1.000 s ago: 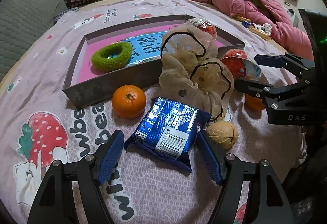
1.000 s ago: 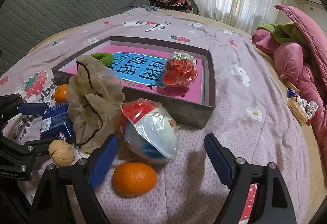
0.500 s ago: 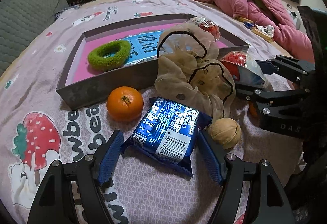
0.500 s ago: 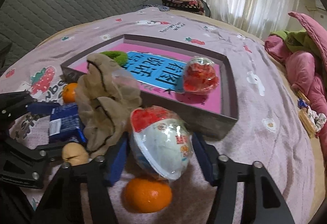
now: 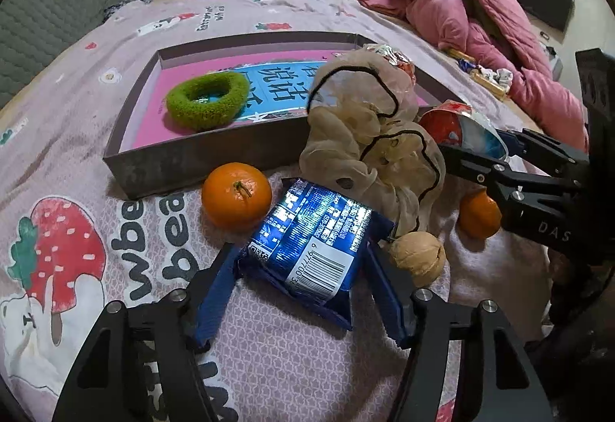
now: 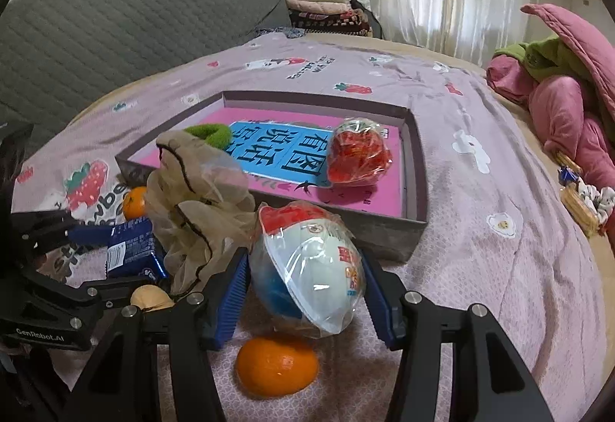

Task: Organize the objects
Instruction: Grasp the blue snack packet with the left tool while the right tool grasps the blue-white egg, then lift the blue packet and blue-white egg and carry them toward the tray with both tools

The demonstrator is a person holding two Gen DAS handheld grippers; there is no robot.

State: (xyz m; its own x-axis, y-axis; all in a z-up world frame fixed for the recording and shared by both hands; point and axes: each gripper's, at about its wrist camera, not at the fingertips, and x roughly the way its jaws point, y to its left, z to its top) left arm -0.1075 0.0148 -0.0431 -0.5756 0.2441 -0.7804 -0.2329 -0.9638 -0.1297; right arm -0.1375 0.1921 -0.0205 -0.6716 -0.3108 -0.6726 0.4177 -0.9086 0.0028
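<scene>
The left tool [image 5: 301, 291] is closing around the blue snack pack [image 5: 313, 239] on the bed [image 5: 96, 49]. The right tool [image 6: 303, 299] holds the wrapped egg toy [image 6: 307, 268], near the box [image 6: 417, 168].

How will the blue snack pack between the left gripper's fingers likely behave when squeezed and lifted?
The snack pack looks puffy and crinkled, so it will probably give and crackle rather than stay stiff. Its glossy foil may slip on the pads. It seems light for its size. The left gripper is closing around it, and the walnut beside it could roll if nudged.
</scene>
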